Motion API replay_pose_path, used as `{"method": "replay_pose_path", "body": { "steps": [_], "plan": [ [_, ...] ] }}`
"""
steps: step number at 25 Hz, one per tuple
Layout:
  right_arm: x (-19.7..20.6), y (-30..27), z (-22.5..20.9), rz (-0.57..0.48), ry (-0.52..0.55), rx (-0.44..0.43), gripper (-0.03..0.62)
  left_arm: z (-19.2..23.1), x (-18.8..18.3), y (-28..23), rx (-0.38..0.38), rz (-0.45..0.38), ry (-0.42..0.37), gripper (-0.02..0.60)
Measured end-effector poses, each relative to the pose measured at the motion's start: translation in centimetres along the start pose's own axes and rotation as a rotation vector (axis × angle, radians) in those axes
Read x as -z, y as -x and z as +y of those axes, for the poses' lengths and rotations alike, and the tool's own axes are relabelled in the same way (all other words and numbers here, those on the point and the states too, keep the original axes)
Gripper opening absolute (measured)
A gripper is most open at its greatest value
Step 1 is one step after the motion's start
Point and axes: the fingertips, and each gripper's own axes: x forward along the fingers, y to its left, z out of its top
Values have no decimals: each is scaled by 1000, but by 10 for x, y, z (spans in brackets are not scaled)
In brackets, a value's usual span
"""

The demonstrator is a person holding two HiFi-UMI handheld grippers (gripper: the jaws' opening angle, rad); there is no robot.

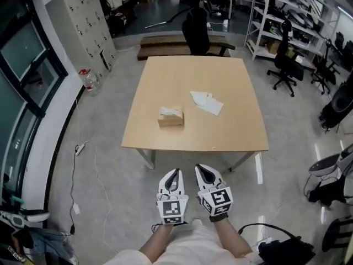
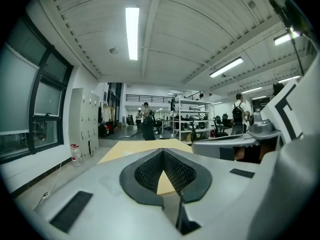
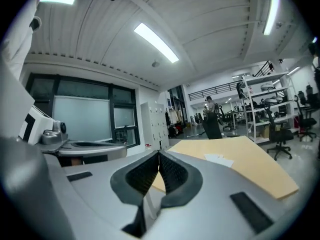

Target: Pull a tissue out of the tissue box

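Note:
A tan tissue box (image 1: pixel 170 116) with a white tissue sticking out of its top stands on the wooden table (image 1: pixel 231 131), left of centre. Loose white tissues (image 1: pixel 207 102) lie to its right, and show as tissues (image 3: pixel 218 159) in the right gripper view. My left gripper (image 1: pixel 176 171) and right gripper (image 1: pixel 200 168) hang side by side over the floor, short of the table's near edge. Both are shut with nothing between the jaws. In the gripper views, the left gripper (image 2: pixel 162 151) and the right gripper (image 3: pixel 159 154) point toward the table top (image 2: pixel 131 148).
A black office chair (image 1: pixel 196 31) stands at the table's far side. Shelves (image 1: pixel 287 15) and more chairs (image 1: pixel 285 59) fill the right. Lockers (image 1: pixel 83 21) and a water bottle (image 1: pixel 90 80) are at the left wall. Cables (image 1: pixel 83 148) trail on the floor.

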Motion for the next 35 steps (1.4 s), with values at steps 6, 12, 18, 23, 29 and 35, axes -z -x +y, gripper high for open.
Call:
{"method": "replay_pose_path", "body": {
  "steps": [6, 12, 18, 23, 29, 35],
  "plan": [
    [-63, -116, -23, -39, 87, -17, 5, 85, -49, -105, -7, -51, 35, -2],
    [-97, -209, -39, -46, 137, -11, 5, 160, -87, -172, 11, -136, 45, -1],
    [-98, -267, -29, -45, 156, -25, 5, 210, -84, -207, 40, -146, 60, -1],
    [-67, -291, -27, 52, 122, -42, 5, 230, -57, -229, 45, -75, 121, 0],
    [-54, -333, -59, 91, 97, -53, 5, 248, -26, -260, 7, -2, 136, 0],
    [-37, -370, -98, 167, 67, -61, 5, 271, -15, -302, -28, 60, 101, 0]
  ]
}}
